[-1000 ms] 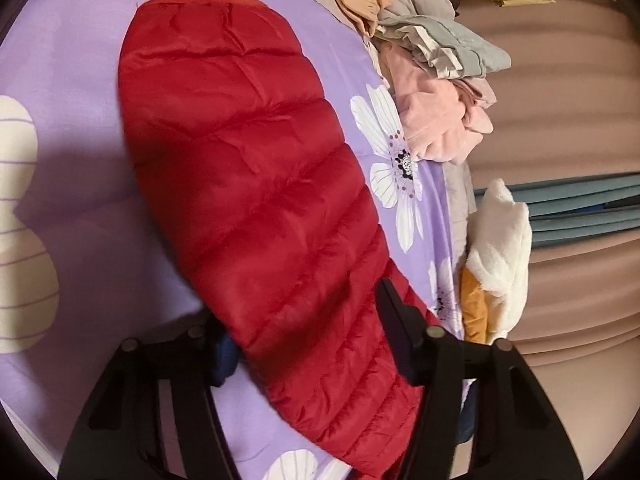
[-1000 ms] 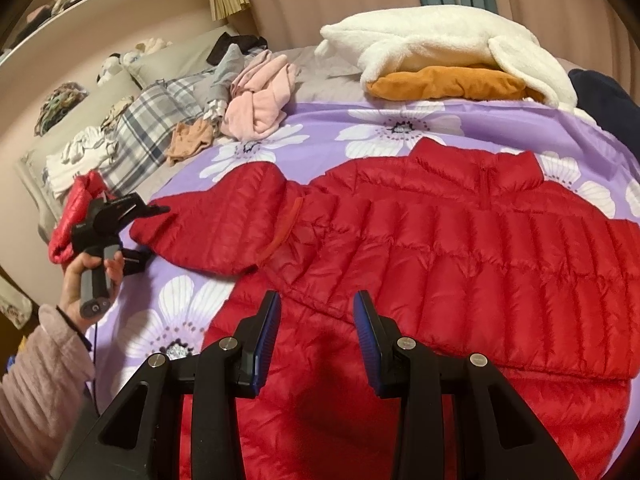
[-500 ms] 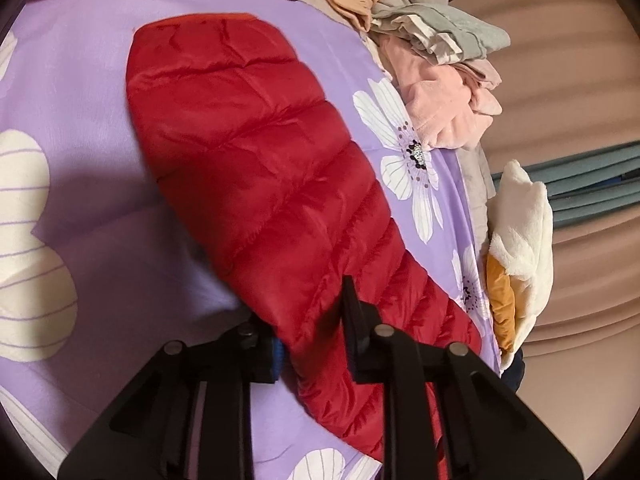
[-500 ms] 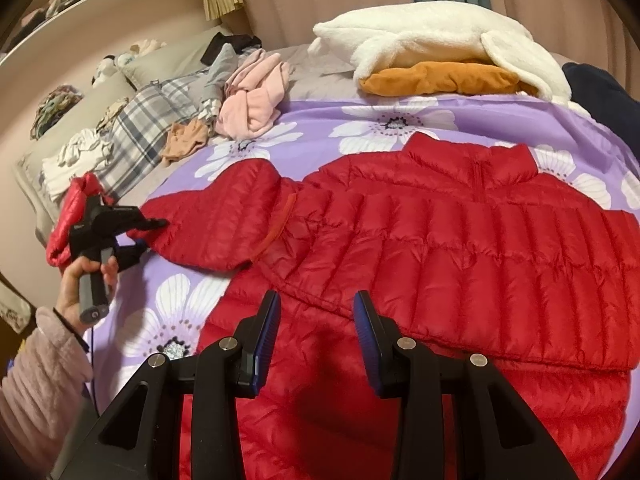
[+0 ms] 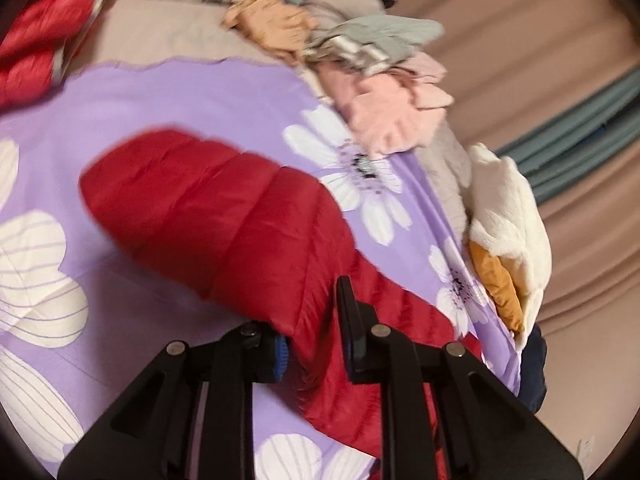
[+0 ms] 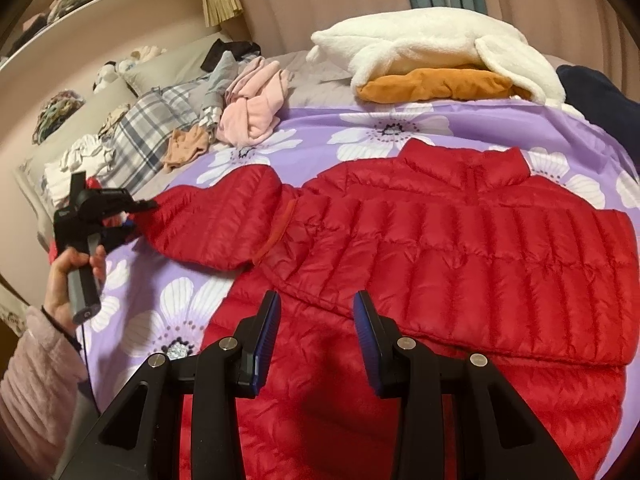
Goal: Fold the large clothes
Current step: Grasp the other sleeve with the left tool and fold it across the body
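A red puffer jacket (image 6: 460, 248) lies spread on a purple flowered sheet (image 6: 320, 128), collar toward the far side. Its sleeve (image 5: 224, 224) stretches out to the left. My left gripper (image 5: 312, 340) is shut on the edge of that sleeve, with red fabric pinched between its jaws; it also shows in the right wrist view (image 6: 136, 216) at the sleeve's cuff end. My right gripper (image 6: 316, 320) is open and empty, hovering above the jacket's lower body.
A white fleece and an orange garment (image 6: 436, 84) are stacked at the far side. Pink clothes (image 6: 252, 108), a plaid cloth (image 6: 148, 128) and other laundry lie at the back left. Another red garment (image 5: 44, 36) lies beyond the sheet.
My left gripper has closed on the sleeve and lifted and pulled it, so the view tilted up and blurred. My right gripper has stayed open and moved only slightly.
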A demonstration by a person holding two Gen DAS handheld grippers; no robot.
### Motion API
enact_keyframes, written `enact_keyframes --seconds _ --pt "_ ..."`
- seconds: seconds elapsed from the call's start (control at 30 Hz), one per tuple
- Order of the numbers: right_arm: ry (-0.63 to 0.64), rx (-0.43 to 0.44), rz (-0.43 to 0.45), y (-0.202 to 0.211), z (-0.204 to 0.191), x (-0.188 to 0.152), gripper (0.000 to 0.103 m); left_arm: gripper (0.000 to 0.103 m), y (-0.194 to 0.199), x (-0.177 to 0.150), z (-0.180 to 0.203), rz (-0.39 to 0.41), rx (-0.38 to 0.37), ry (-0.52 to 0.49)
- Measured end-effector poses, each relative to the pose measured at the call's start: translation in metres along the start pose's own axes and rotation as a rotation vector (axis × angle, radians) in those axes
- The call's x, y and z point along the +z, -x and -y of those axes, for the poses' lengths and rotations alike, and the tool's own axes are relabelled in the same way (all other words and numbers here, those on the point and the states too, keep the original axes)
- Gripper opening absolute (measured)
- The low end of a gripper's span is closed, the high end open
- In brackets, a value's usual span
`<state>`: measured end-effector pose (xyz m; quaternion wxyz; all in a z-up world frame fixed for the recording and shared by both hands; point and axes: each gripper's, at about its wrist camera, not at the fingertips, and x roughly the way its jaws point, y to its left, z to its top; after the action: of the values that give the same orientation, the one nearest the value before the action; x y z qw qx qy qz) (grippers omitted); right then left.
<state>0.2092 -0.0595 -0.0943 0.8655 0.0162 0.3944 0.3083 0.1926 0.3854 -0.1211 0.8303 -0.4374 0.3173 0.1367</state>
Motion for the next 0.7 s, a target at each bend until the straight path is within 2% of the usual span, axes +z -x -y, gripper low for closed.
enact_keyframes --seconds 0.3,0.4,0.57,0.7 --pt "-0.036 -0.007 0.041 0.022 0.013 -0.005 0.038 0.018 0.023 -0.015 0.069 0.040 -0.031 -0.190" --pt "-0.053 -0.010 0.055 0.031 0.020 -0.008 0.038 0.019 0.028 -0.027 0.096 0.045 -0.034 -0.281" --pt "-0.083 -0.019 0.074 0.043 0.032 -0.013 0.038 0.019 0.030 -0.054 0.139 0.047 -0.032 -0.442" --pt "-0.115 -0.034 0.088 0.055 0.046 -0.020 0.038 0.019 0.027 -0.088 0.175 0.042 -0.031 -0.600"
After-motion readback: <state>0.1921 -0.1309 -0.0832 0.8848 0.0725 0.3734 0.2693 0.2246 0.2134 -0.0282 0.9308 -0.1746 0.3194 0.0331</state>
